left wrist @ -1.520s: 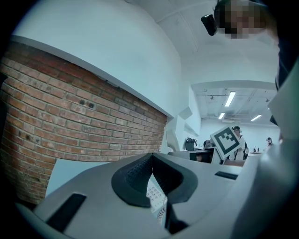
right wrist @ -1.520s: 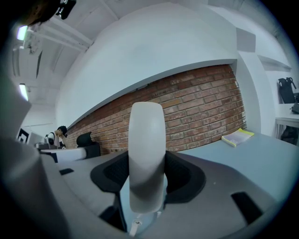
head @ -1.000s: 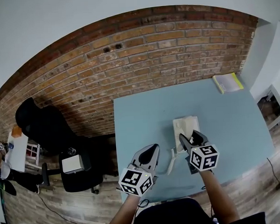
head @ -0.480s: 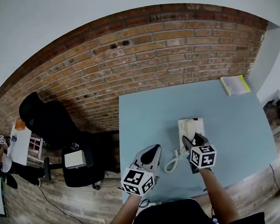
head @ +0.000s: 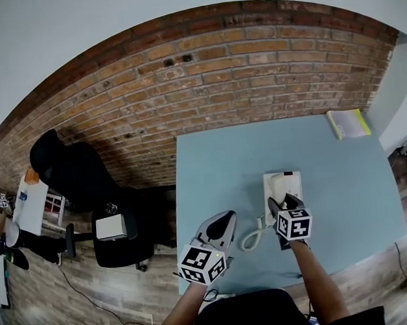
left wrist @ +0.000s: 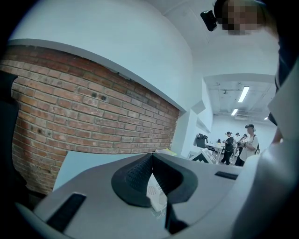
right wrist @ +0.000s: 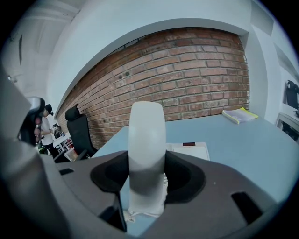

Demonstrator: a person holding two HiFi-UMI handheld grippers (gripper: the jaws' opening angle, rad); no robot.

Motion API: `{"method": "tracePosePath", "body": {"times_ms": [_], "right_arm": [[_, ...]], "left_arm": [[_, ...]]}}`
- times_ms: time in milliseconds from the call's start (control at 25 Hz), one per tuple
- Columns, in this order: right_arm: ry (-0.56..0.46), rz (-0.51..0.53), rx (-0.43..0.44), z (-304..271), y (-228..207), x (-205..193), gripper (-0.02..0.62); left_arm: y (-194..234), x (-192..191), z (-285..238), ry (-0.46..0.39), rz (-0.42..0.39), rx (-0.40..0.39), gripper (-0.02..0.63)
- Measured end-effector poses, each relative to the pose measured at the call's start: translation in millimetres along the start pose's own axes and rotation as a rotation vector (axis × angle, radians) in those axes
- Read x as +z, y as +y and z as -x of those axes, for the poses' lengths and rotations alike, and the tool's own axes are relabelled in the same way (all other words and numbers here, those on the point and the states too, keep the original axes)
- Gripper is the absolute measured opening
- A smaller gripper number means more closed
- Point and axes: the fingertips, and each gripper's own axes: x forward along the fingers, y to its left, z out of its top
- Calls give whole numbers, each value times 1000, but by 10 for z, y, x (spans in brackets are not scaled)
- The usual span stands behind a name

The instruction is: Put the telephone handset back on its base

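handset [right wrist: 146,135] in right gripper [right wrist: 147,176] over base [head: 295,181], left gripper [left wrist: 152,158] closed

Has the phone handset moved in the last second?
Yes. The handset, clamped in the right gripper, now lies over the left side of the base; a second ago it seemed to hang off the base's near left corner.

The base [head: 294,182] is a flat, white rectangle lying face up, with a small dark mark at its far edge. The handset [head: 276,187] is off-white, smooth and rounded. It is clamped in the right gripper [head: 281,202] and stands tilted over the base's left half. Whether it touches the base cannot be told. A white coiled cord [head: 249,239] curls off the base's near left corner.
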Motion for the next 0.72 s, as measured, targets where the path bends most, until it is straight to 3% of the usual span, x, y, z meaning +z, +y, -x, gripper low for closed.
{"method": "tracePosePath", "body": {"times_ms": [720], "right_arm": [[55, -60, -20, -283, -187, -171, 224]], "left_arm": [[101, -119, -109, 29, 24, 26, 9]]}}
